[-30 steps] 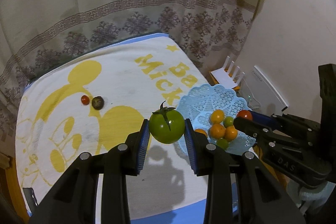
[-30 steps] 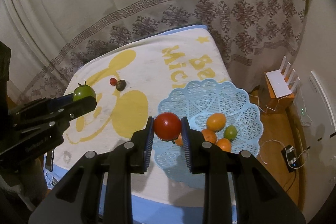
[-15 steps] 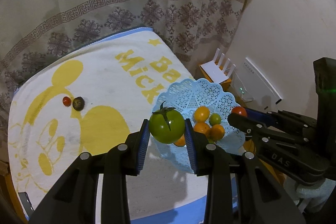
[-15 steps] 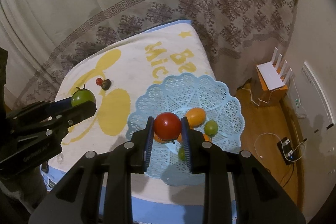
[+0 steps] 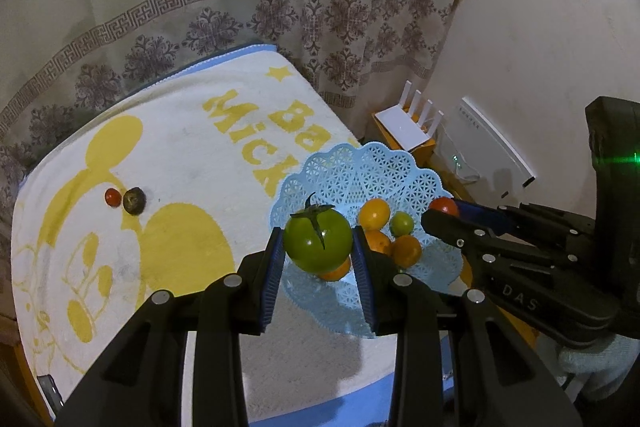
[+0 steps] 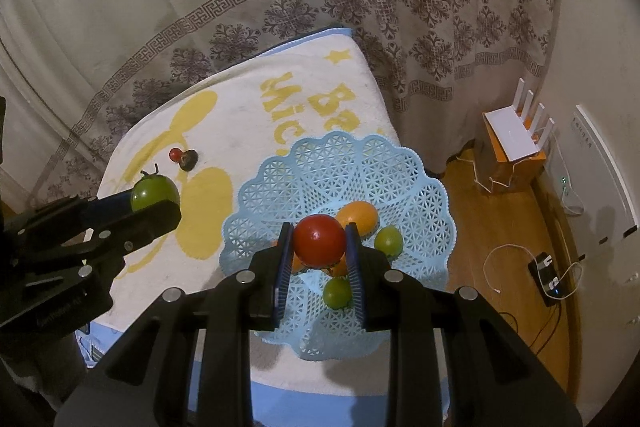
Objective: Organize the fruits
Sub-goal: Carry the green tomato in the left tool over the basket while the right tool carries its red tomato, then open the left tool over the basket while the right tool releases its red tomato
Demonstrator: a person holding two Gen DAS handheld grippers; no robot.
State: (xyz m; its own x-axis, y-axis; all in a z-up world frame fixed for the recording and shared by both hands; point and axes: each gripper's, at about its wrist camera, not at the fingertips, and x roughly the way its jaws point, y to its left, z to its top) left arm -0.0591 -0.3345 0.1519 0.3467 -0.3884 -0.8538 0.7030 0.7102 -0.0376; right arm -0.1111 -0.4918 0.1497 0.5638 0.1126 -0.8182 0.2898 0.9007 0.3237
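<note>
Covering the table, a cartoon towel (image 5: 172, 155) meets patterned curtain (image 5: 240, 7).

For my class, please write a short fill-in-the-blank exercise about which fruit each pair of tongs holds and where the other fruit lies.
1. The left tongs grip a ____ tomato.
2. The right tongs grip a ____ tomato.
3. The orange fruits lie in the light ____ basket.
4. A small red fruit lies on the ____.

Answers: green; red; blue; towel
</note>
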